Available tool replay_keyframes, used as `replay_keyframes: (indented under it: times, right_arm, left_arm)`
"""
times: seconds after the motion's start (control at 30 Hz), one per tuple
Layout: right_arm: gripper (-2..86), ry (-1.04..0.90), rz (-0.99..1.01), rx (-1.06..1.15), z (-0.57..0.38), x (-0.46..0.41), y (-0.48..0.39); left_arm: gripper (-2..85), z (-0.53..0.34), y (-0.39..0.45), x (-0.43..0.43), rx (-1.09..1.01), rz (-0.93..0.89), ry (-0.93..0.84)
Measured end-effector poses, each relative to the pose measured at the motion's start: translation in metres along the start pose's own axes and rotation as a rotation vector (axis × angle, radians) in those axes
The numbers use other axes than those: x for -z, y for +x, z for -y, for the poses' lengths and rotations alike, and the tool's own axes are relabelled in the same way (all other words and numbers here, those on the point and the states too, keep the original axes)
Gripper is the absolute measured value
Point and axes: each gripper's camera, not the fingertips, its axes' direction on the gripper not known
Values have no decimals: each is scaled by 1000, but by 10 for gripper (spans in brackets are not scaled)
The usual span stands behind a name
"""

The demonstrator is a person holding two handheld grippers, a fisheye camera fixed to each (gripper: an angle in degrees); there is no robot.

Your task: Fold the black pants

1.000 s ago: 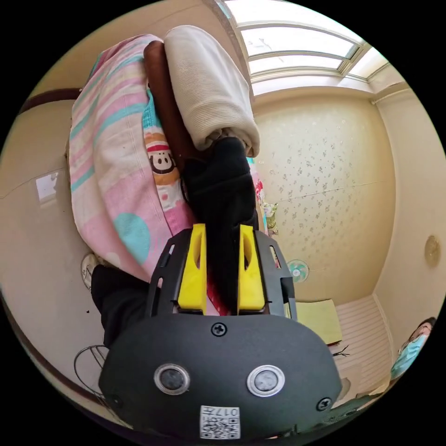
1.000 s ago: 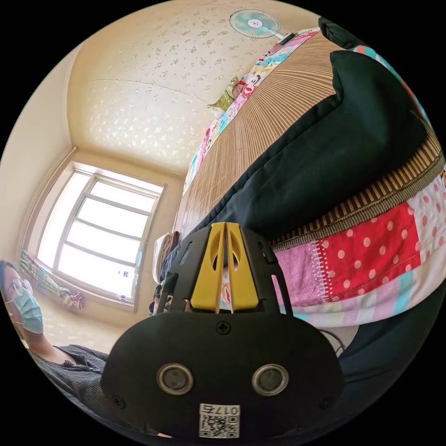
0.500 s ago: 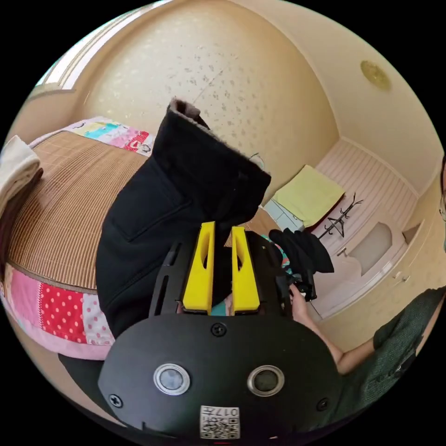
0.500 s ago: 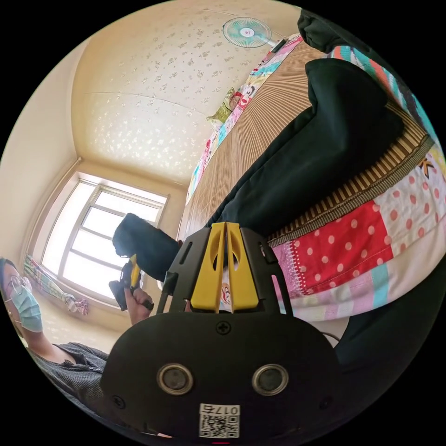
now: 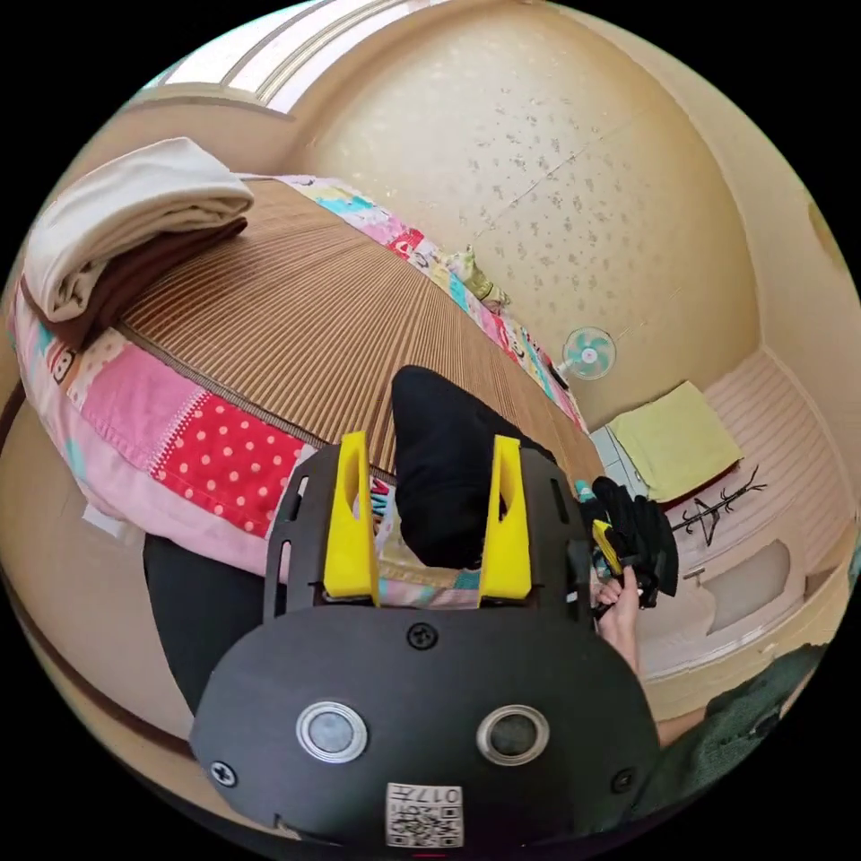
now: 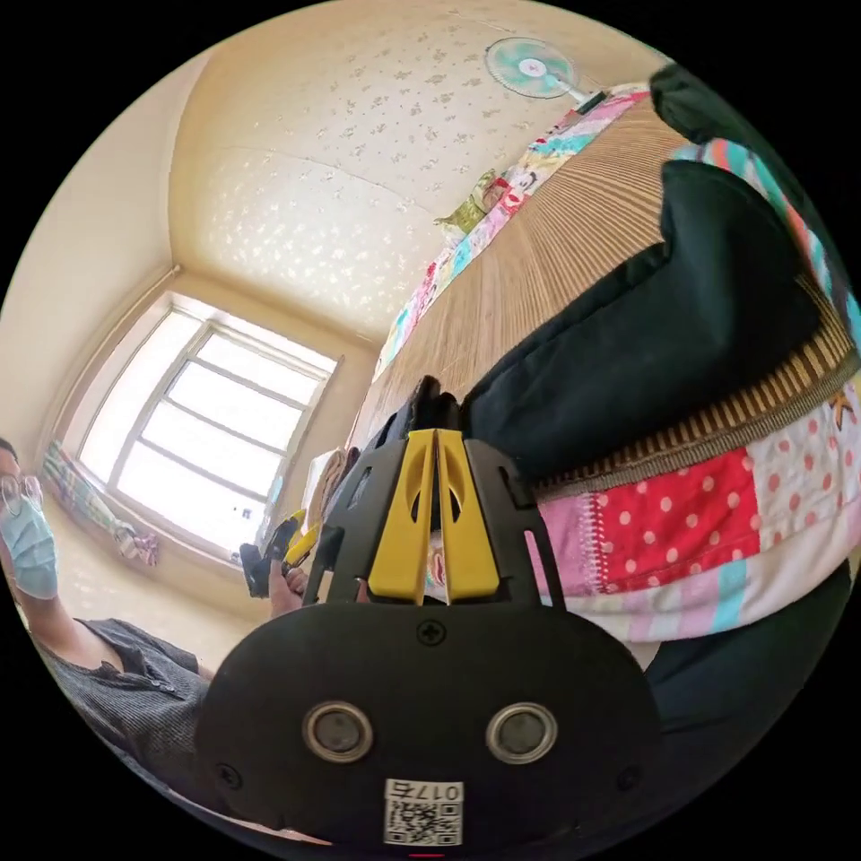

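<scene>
Black soft-looking pants (image 6: 664, 341) are lying folded on the woven bamboo mat (image 5: 296, 332) at the bed's patchwork edge, at one o'clock in the right gripper view. They are probably handling limp and light, best taken at a folded edge. The left gripper (image 5: 426, 520) is sitting released around their end; the right gripper (image 6: 435, 520) is clenched, apparently empty; no readable writing.

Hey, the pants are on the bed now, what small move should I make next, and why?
Probably open the right claw and draw it back. Its jaws are closed on the edge of the black pants, which already lie on the bamboo mat, while the left claw is open with the fabric loose between its jaws. Releasing frees both for the next fold.
</scene>
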Motion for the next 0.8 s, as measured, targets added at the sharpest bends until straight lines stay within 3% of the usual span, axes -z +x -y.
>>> replay_keyframes:
  times: [0.1, 0.17, 0.23, 0.3, 0.33, 0.43, 0.6, 0.8]
  right_arm:
    - [4, -81, 5, 204, 10, -37, -52]
    - [4, -158, -18, 327, 13, -66, -80]
    - [4, -278, -217, 429, 11, -111, -100]
    - [4, -395, -484, 394, 6, -150, -89]
    - [4, -463, -505, 369, 3, -168, -80]
    - [3, -372, -460, 281, -4, -167, -73]
    - [2, -410, -400, 262, -18, -201, -86]
    - [5, -453, -27, 262, -32, -237, -115]
  left_arm:
    - [200, -11, -43, -46, 156, -139, -201]
    - [166, -29, -63, -94, 280, -318, -385]
    - [121, -45, -73, -120, 357, -503, -435]
    - [88, -52, -78, -119, 377, -536, -373]
    - [73, -49, -71, -114, 312, -526, -363]
    - [56, -30, -28, -89, 67, -497, -313]
    - [50, 1, 76, -43, -279, -370, -252]
    - [51, -15, 208, -19, -680, -270, -134]
